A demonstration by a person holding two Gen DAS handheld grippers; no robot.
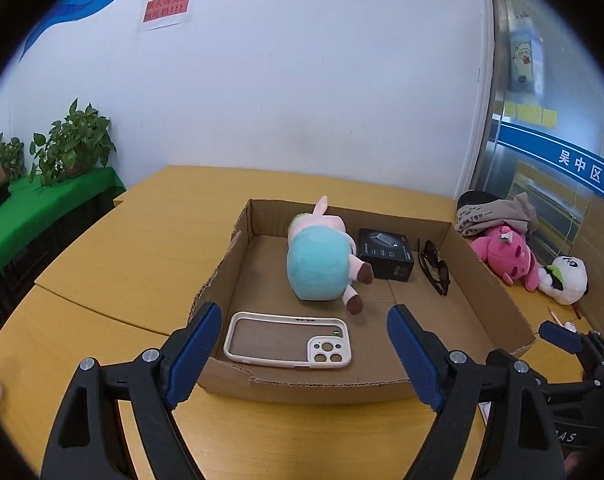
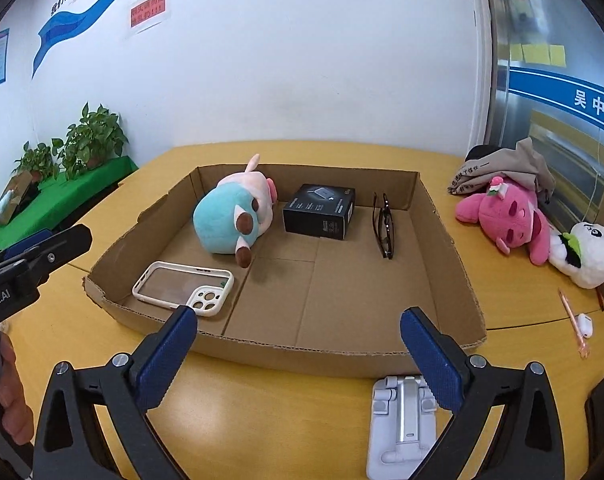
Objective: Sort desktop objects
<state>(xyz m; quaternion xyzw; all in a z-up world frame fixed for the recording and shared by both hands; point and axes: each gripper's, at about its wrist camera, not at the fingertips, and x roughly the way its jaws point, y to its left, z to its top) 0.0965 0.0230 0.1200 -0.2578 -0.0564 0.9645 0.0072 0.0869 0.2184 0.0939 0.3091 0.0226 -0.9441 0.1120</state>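
A shallow cardboard tray (image 1: 498, 292) (image 2: 446, 236) sits on the yellow table. Inside lie a blue and pink plush (image 1: 318, 264) (image 2: 230, 216), a black box (image 1: 386, 254) (image 2: 320, 210), dark glasses (image 1: 434, 266) (image 2: 384, 226) and a white phone case (image 1: 288, 340) (image 2: 184, 286). My left gripper (image 1: 306, 356) hangs open above the tray's near edge, nothing between its blue pads. My right gripper (image 2: 302, 356) is open too, over the near wall. A white phone stand (image 2: 402, 420) lies on the table under its right finger.
Outside the tray to the right lie a pink plush (image 2: 506, 220), a panda plush (image 2: 586, 256), a grey cloth (image 2: 510, 168), a pink pen (image 2: 572, 320) and a small white earbud case (image 2: 584, 324). Potted plants (image 1: 74, 144) stand on a green shelf at left. A hand (image 2: 14, 392) shows at the left edge.
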